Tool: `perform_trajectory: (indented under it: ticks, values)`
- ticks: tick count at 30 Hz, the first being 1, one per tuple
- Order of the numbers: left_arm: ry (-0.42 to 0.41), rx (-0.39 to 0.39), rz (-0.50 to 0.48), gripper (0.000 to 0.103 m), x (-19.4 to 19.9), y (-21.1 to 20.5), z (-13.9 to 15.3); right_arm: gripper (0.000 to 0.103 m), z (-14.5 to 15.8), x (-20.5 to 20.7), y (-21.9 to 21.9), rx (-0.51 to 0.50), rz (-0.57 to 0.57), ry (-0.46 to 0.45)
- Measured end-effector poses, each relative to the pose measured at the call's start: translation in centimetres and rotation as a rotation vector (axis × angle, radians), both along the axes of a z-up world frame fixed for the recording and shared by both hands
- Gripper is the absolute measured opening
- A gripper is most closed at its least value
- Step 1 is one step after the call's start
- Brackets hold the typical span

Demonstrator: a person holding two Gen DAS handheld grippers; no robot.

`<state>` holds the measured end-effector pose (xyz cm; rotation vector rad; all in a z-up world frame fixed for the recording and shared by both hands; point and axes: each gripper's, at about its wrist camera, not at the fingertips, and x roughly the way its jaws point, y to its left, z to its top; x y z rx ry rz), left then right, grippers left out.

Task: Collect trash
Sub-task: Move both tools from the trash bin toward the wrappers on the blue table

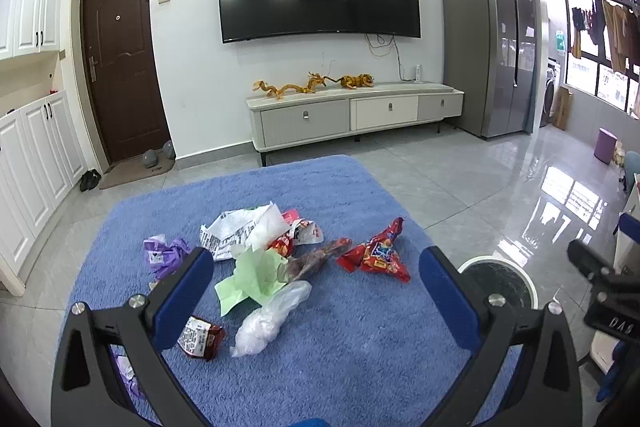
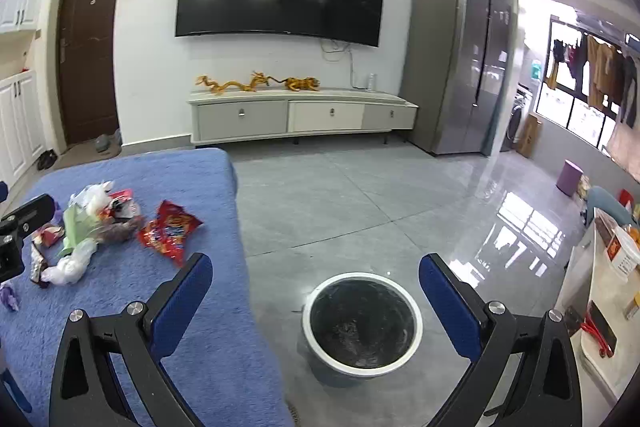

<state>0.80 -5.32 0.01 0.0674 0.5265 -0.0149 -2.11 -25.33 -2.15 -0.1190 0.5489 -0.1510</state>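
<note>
A heap of trash lies on a blue fluffy cover (image 1: 360,367): a red snack bag (image 1: 378,253), green paper (image 1: 252,277), a clear plastic bag (image 1: 268,319), a white wrapper (image 1: 240,231), a purple wrapper (image 1: 164,253) and a dark red packet (image 1: 200,337). My left gripper (image 1: 316,263) is open and empty, just above and before the heap. My right gripper (image 2: 316,267) is open and empty above a round bin (image 2: 362,323) with a white rim and black liner on the floor. The red snack bag (image 2: 168,231) also shows in the right wrist view.
The bin (image 1: 498,281) stands on the grey tile floor right of the blue cover's edge (image 2: 240,247). A TV cabinet (image 1: 352,115) and fridge (image 1: 488,47) stand at the far wall. A white counter with items (image 2: 604,287) is at the right.
</note>
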Motion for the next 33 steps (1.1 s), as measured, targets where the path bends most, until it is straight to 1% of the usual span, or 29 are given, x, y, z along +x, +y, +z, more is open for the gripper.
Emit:
perform_trajectory:
  ticks: [6, 10, 14, 16, 22, 27, 31, 33]
  values:
    - [0.005, 0.032, -0.022, 0.103, 0.7, -1.5, -0.3, 0.103, -0.1, 0.2, -2.0, -0.020, -0.050, 0.019]
    - [0.030, 0.043, -0.048, 0.103, 1.1, -2.4, -0.4, 0.103, -0.3, 0.2, -3.1, -0.001, -0.070, 0.015]
    - [0.032, 0.063, -0.067, 0.103, 1.4, -3.1, -0.4, 0.103, -0.4, 0.1, -4.0, 0.047, -0.075, 0.009]
    - [0.031, 0.070, -0.076, 0.103, 1.4, -3.5, -0.3, 0.103, -0.4, 0.1, -4.2, 0.040, -0.082, 0.008]
    - [0.042, 0.038, -0.095, 0.103, 1.7, -3.6, 0.0, 0.103, -0.7, 0.4, -4.6, 0.051, -0.094, 0.019]
    - [0.058, 0.028, -0.100, 0.103, 1.8, -3.6, -0.2, 0.103, -0.9, 0.4, -4.6, 0.043, -0.100, 0.023]
    - [0.043, 0.028, -0.088, 0.103, 1.6, -3.6, -0.2, 0.103, -1.0, 0.4, -4.6, 0.027, -0.123, 0.029]
    - [0.031, 0.022, -0.082, 0.103, 1.5, -3.5, -0.1, 0.103, -1.0, 0.3, -4.9, 0.036, -0.129, 0.029]
